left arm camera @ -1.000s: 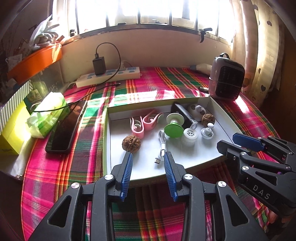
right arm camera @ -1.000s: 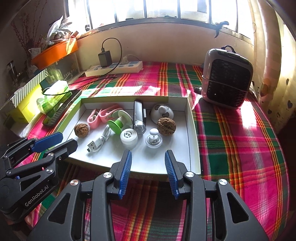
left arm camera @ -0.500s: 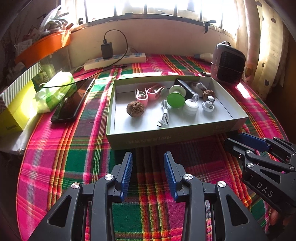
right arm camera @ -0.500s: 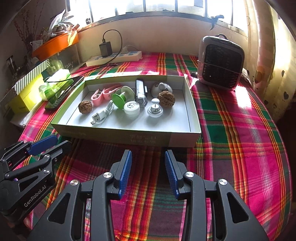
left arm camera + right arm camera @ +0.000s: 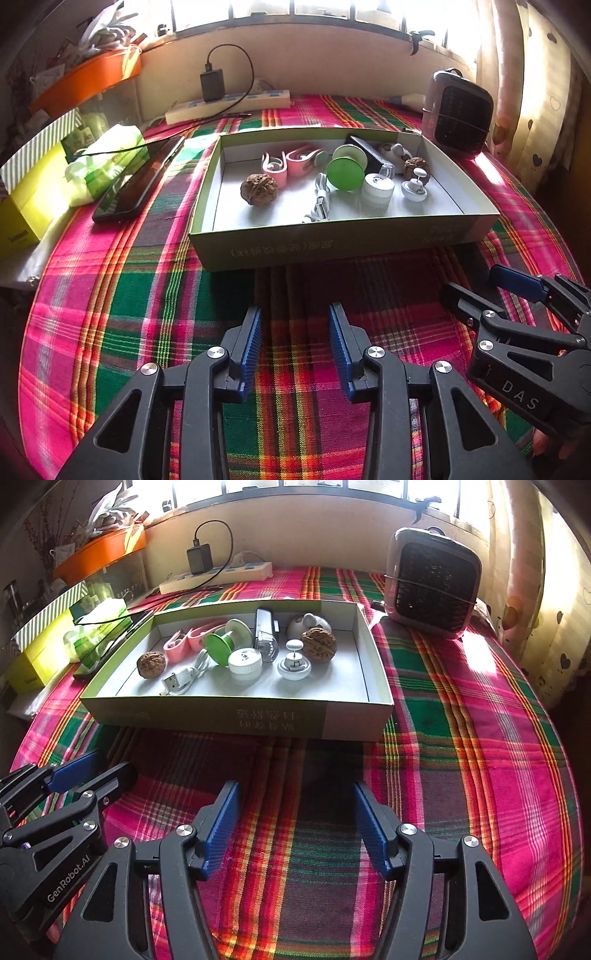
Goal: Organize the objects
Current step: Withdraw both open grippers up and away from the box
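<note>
- Phone (image 5: pixel 138 182) lay on the plaid surface (image 5: pixel 122 302), left of the box (image 5: pixel 343 243).
- Left tool (image 5: pixel 294 341) hovered empty, jaws apart, short of the box.
- Box held two walnuts, left walnut (image 5: pixel 150 664), cable (image 5: pixel 183 675), green spool (image 5: pixel 218 649).
- Right tool (image 5: pixel 295 829) empty, jaws spread wider.
- Heater (image 5: pixel 432 581) far right.
</note>
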`<state>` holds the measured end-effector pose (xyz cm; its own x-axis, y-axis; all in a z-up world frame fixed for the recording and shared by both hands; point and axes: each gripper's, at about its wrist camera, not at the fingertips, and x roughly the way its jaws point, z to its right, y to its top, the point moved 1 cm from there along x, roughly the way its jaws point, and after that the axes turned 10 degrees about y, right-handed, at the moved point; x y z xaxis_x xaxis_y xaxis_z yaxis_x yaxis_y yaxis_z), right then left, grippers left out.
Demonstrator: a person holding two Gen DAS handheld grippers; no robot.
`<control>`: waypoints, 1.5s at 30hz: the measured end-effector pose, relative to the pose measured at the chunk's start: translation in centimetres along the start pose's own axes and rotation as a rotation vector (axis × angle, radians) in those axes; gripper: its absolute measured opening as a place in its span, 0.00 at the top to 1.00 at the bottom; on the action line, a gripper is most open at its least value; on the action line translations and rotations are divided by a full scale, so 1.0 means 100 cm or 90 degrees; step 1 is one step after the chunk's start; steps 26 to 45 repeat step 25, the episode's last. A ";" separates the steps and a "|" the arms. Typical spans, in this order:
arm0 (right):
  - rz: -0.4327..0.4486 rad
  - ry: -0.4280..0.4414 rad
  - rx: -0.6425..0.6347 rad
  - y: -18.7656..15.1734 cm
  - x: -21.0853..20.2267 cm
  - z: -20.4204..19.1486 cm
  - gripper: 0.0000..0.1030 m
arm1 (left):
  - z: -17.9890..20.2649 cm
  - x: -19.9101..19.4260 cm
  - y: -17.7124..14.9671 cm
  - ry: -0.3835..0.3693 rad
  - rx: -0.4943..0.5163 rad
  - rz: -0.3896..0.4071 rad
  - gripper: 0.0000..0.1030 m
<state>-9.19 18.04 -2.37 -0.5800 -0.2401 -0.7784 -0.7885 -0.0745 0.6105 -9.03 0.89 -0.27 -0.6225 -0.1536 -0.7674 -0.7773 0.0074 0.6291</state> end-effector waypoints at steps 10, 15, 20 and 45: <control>0.006 -0.002 0.000 -0.001 -0.001 0.001 0.38 | 0.000 0.000 0.000 0.004 -0.004 0.004 0.66; 0.006 -0.002 0.000 -0.001 -0.001 0.001 0.38 | -0.001 0.000 0.000 0.003 -0.005 0.004 0.66; 0.006 -0.002 0.000 -0.001 -0.001 0.002 0.38 | -0.001 0.001 0.000 0.003 -0.005 0.004 0.66; 0.006 -0.002 0.000 -0.001 -0.001 0.002 0.38 | -0.001 0.001 0.000 0.003 -0.005 0.004 0.66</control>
